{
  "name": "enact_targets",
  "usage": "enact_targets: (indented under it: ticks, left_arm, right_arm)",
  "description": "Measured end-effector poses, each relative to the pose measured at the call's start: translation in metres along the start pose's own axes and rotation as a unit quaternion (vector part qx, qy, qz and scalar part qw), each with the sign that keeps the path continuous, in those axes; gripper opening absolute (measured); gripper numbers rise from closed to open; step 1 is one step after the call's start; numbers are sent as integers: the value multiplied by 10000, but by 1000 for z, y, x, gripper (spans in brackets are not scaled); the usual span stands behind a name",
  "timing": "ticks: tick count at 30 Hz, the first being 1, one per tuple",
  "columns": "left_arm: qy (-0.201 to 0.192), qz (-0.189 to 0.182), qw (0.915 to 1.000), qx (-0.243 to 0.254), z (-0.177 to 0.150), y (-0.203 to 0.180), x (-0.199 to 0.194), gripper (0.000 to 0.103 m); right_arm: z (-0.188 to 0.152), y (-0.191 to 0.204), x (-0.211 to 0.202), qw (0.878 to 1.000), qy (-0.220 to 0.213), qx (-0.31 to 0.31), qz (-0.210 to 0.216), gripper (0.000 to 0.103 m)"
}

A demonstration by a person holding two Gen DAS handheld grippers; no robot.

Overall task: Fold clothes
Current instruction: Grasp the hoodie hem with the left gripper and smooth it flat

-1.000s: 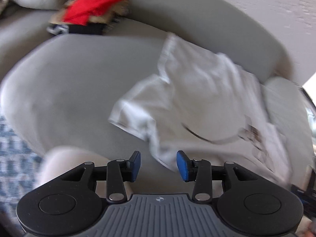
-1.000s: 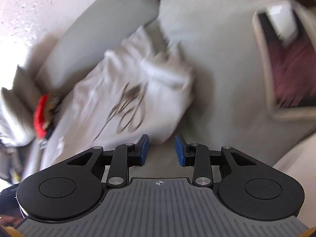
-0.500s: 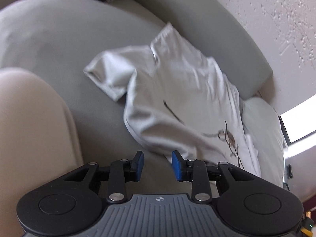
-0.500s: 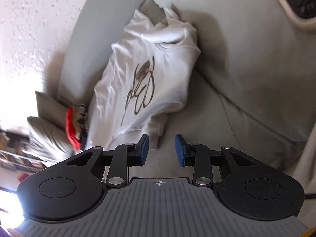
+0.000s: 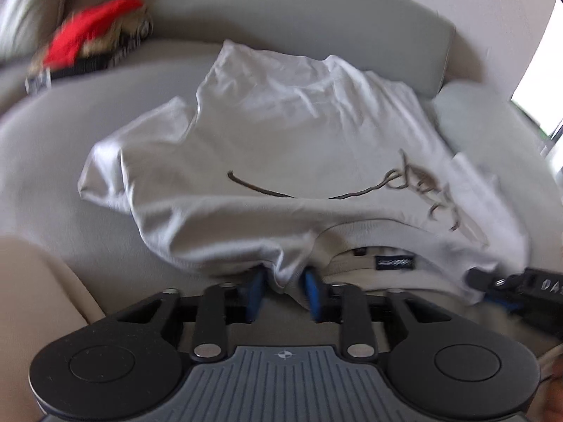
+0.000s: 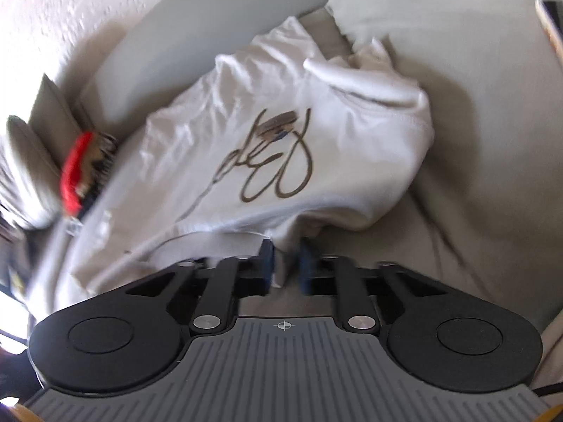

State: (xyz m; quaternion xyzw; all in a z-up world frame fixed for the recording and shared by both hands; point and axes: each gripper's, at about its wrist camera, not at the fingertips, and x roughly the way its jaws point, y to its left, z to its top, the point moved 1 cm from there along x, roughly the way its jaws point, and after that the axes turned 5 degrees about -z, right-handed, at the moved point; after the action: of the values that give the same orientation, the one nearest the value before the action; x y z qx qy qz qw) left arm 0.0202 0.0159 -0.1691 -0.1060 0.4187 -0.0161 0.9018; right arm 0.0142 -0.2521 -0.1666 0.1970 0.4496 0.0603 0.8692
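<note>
A white T-shirt [image 5: 299,133] with a dark scribbled print lies spread on a grey sofa seat [image 5: 59,130], collar and label [image 5: 394,263] nearest me. My left gripper [image 5: 283,288] is closing its jaws, and a bunch of shoulder fabric beside the collar is pinched between the blue pads. In the right wrist view the T-shirt [image 6: 246,133] lies the same way. There my right gripper [image 6: 285,267] is closing too, with a fold of the near edge squeezed between its pads. The right gripper [image 5: 492,286] also shows at the left view's right edge, on the shirt's edge.
A pile of red and dark clothes [image 5: 91,31] sits at the sofa's far left against a cushion, seen also as the red pile [image 6: 75,172]. The grey backrest [image 5: 299,17] runs behind the shirt. A beige armrest [image 5: 35,299] rises at the near left.
Both grippers have come down and forward onto the shirt's near edge. Their jaws, apart and empty before, have narrowed onto bunched fabric.
</note>
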Motion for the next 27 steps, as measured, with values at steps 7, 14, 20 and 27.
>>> enact_targets:
  ticks: [7,14,20,27]
  left_arm:
    - [429,-251,9988,53,-2,4,-30,5]
    - [1282,-573,9900,-100,-19,21,-19,16]
    - [778,-660,9901,-959,-10,64,-42,28]
    - [-319,-698,9598,-2700,12,143,-47,24]
  right_arm:
    - [-1,0,-35,9993,348,89,-65,5]
    - [-10,-1,-36,9941,899,-310,-523,17]
    - [3,27,-65,9974,373,-577,206,38]
    - [16,90,-30,9871,331,-1212,993,41]
